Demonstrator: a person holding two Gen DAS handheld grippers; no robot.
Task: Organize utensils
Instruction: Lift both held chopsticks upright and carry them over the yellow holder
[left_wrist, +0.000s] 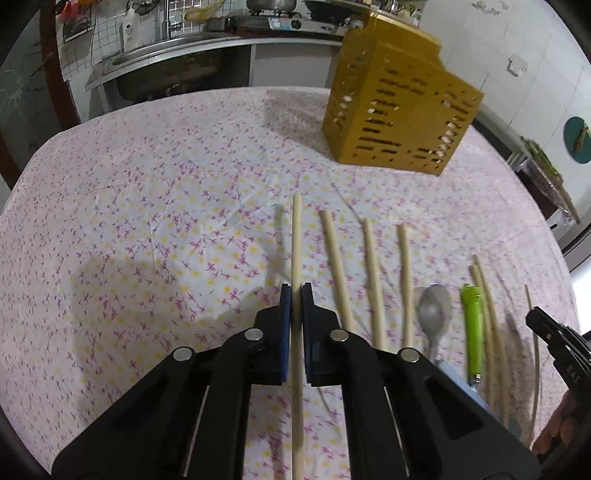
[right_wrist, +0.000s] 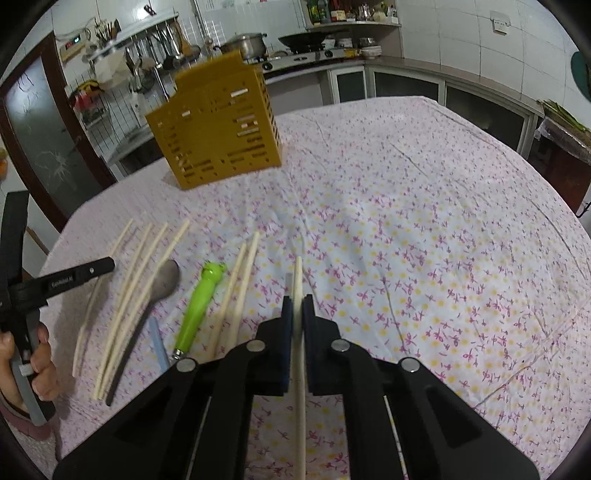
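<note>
My left gripper (left_wrist: 296, 295) is shut on a wooden chopstick (left_wrist: 296, 236) that runs forward between its blue pads, above the tablecloth. My right gripper (right_wrist: 297, 306) is shut on another wooden chopstick (right_wrist: 298, 273). Several loose chopsticks (left_wrist: 334, 258) lie in a row on the cloth to the right of the left gripper, with a metal spoon (left_wrist: 434, 306) and a green-handled utensil (left_wrist: 472, 325). The same chopsticks (right_wrist: 236, 280), spoon (right_wrist: 164, 280) and green handle (right_wrist: 201, 306) show left of the right gripper. A yellow slotted utensil holder (left_wrist: 395, 118) stands at the far side of the table and also shows in the right wrist view (right_wrist: 218, 125).
The table has a floral cloth (left_wrist: 147, 206). A kitchen counter with sink (left_wrist: 177, 55), stove and pots runs behind it. The left gripper's body (right_wrist: 55, 284) and the hand holding it appear at the left edge of the right wrist view; the right gripper's finger (left_wrist: 554, 332) shows at the left view's right edge.
</note>
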